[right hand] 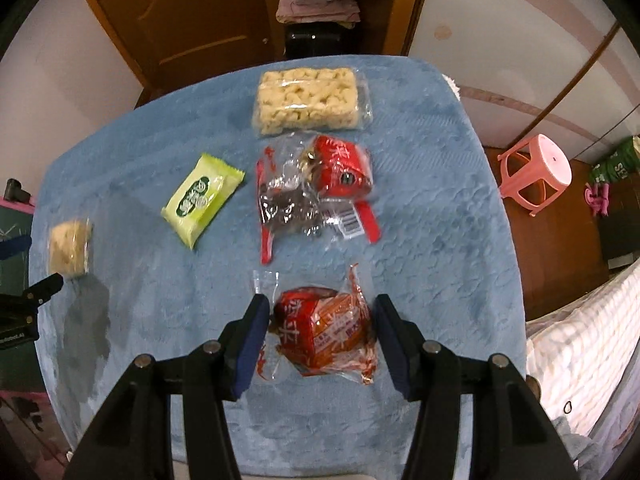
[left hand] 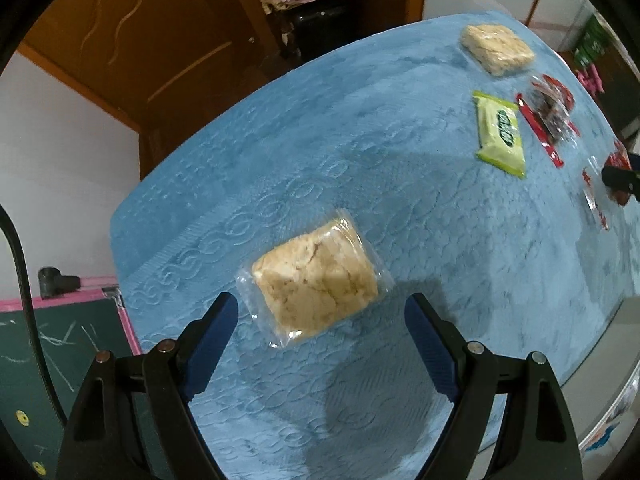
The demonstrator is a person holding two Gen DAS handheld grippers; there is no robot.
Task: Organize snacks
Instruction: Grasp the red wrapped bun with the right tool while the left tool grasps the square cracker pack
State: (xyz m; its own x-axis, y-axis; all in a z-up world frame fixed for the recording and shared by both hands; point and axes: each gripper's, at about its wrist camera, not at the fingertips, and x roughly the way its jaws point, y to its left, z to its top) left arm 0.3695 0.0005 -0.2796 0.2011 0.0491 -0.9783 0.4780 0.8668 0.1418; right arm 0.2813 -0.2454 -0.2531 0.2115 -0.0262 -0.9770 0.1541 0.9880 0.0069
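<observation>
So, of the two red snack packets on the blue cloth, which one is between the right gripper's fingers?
The nearer red packet, between the right gripper fingers. The other red packet lies farther away, just below the puffed-rice bar.

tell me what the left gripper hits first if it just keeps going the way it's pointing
Most likely the clear-wrapped pale rice cake, which lies just ahead of the open left gripper, roughly centred between its fingers. Depth is hard to judge, so the fingertips might meet the blue tablecloth beside it instead.
</observation>
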